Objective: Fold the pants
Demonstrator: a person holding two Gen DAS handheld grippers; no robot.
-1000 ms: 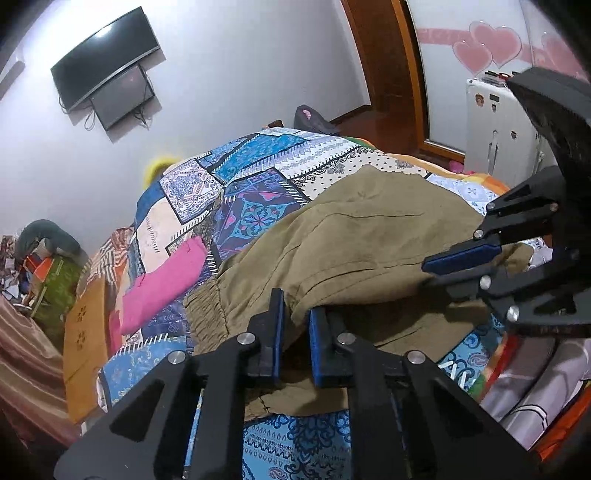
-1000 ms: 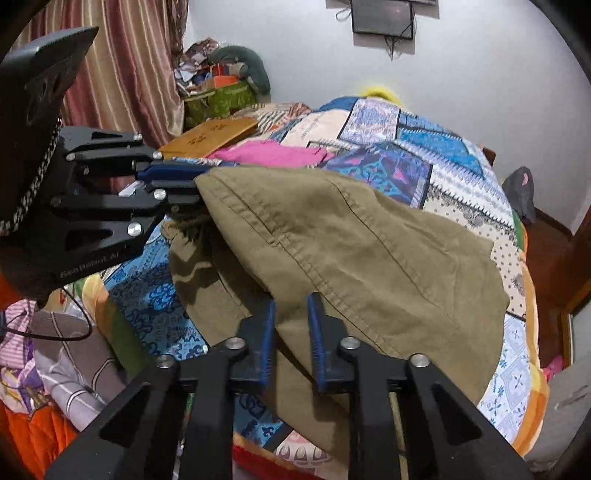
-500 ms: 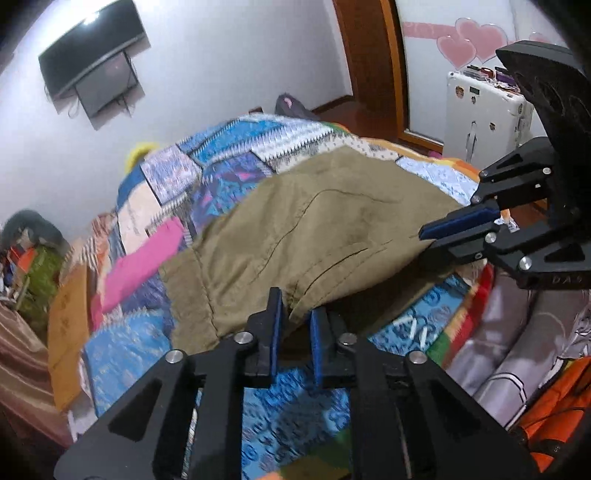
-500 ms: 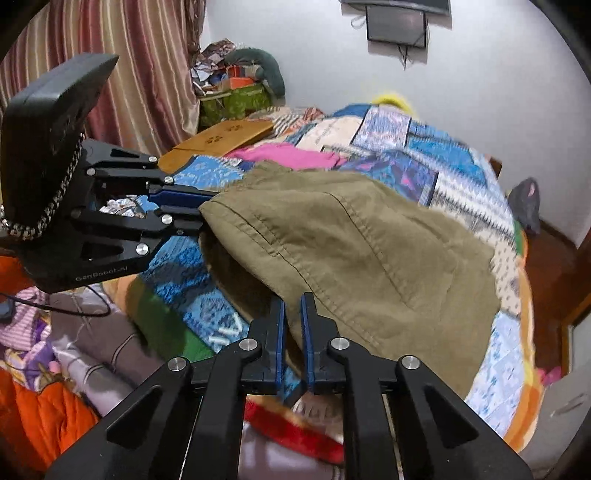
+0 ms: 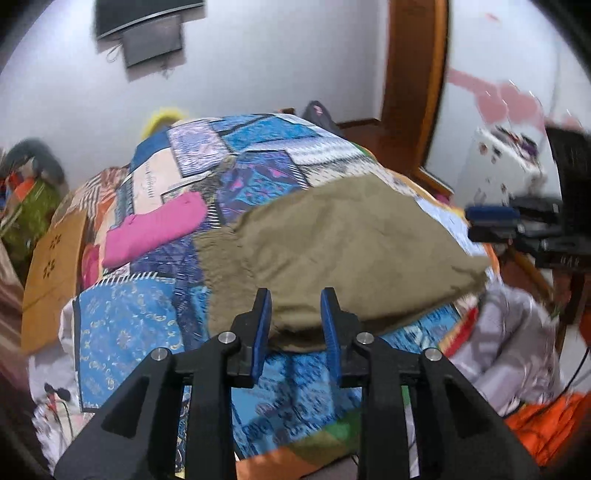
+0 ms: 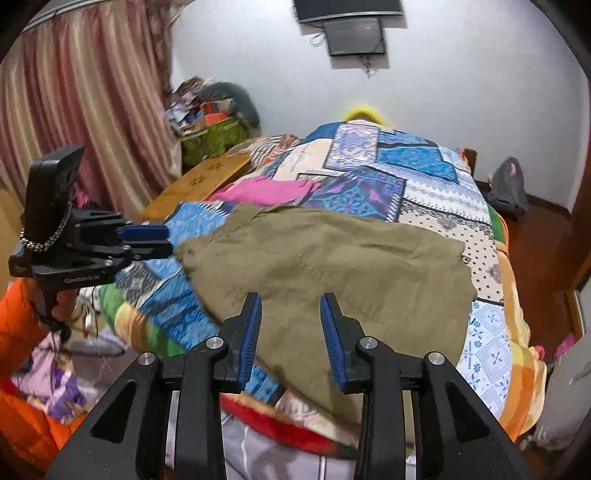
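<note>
Both let go — left gripper (image 5: 295, 325) & right gripper (image 6: 290, 332) now spread, pants (image 6: 332, 266) dropped flat on bed.

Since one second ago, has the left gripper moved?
Yes. The left gripper has opened, let go of the olive pants and backed off toward the near edge of the patchwork bedspread.

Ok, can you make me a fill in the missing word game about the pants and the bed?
1. The pants lying on the patchwork quilt are olive ____ in color.
2. Both the left tool and the right tool have their jaws ____.
3. The folded cloth lying on the quilt beyond the pants is ____.
4. A dark ____ hangs on the white wall above the bed.

Missing words: green; open; pink; TV
</note>
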